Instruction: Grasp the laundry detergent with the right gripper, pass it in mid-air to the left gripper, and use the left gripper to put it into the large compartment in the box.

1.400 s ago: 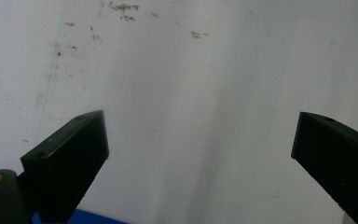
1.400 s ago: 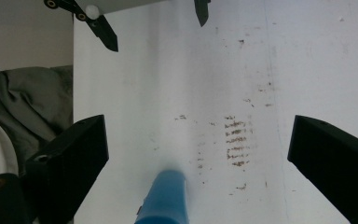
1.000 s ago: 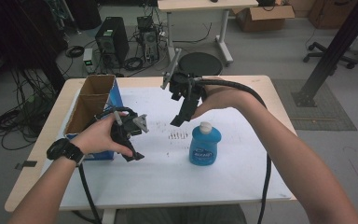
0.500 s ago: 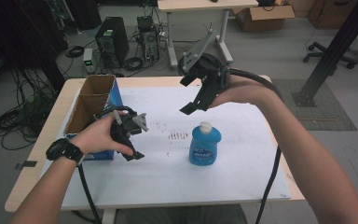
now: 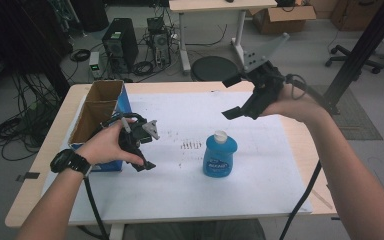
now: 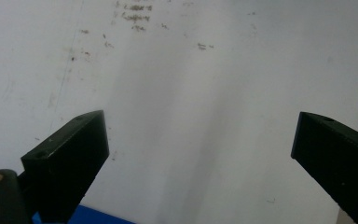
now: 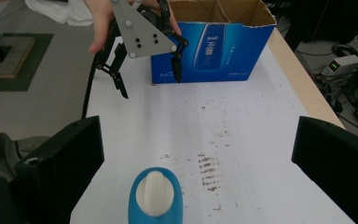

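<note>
Bottle: blue bottle [image 5: 219, 155] upright on the white table [image 5: 260, 190], nothing touching it.
Right gripper [image 5: 232, 95]: raised above and behind the bottle — jaws wide apart, empty.
Left gripper [image 5: 147, 150]: low beside the blue carton [image 5: 102, 112] — jaws spread, empty.

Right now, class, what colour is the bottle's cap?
White, on a blue bottle. The cap shows best in the right gripper view.

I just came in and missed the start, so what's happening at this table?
A person holds a two-jaw gripper in each hand over a white table. A blue bottle stands upright, untouched. The right gripper is raised above and beyond it, jaws open. The left gripper hovers open beside an open cardboard box. Nothing is gripped.
</note>
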`<state>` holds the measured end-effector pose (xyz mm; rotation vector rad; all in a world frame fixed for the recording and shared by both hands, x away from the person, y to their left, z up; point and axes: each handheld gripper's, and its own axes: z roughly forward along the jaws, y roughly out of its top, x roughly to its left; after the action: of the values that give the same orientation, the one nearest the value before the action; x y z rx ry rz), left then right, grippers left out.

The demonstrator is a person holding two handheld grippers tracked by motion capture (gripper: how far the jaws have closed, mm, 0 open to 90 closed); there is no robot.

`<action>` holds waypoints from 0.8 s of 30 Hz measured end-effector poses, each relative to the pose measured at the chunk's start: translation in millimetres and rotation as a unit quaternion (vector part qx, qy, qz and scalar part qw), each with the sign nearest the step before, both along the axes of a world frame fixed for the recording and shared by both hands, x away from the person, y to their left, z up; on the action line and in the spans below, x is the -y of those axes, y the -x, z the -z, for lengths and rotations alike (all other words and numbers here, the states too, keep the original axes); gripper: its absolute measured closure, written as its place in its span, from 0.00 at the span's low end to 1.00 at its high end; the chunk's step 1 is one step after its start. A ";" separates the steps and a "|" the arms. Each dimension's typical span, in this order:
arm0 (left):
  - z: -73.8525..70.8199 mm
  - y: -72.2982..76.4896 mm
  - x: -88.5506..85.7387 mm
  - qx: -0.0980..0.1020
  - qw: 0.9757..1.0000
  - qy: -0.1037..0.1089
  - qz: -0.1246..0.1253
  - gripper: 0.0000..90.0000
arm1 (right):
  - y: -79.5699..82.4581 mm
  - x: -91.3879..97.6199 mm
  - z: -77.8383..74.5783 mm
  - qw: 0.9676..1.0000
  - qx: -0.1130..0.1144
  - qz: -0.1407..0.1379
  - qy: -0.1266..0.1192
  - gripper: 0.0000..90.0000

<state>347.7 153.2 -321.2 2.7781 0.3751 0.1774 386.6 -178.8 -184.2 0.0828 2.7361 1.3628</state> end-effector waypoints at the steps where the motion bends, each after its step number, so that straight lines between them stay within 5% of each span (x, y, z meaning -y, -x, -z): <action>1: -0.3 0.2 0.0 -0.001 1.000 0.000 -0.001 0.05 | 0.6 4.5 2.0 1.000 0.000 0.002 -0.005 0.02; 15: -1.4 0.1 -1.1 0.002 1.000 0.004 -0.003 0.05 | 12.4 50.9 42.5 0.997 -0.008 0.025 -0.078 0.01; 24: -1.9 1.2 0.0 0.002 1.000 0.011 -0.009 0.05 | 18.8 62.2 75.6 0.995 -0.019 0.035 -0.091 0.01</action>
<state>346.6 153.2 -319.3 2.7538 0.3992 0.1815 367.7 -241.0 -259.9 0.2172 2.6053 1.6028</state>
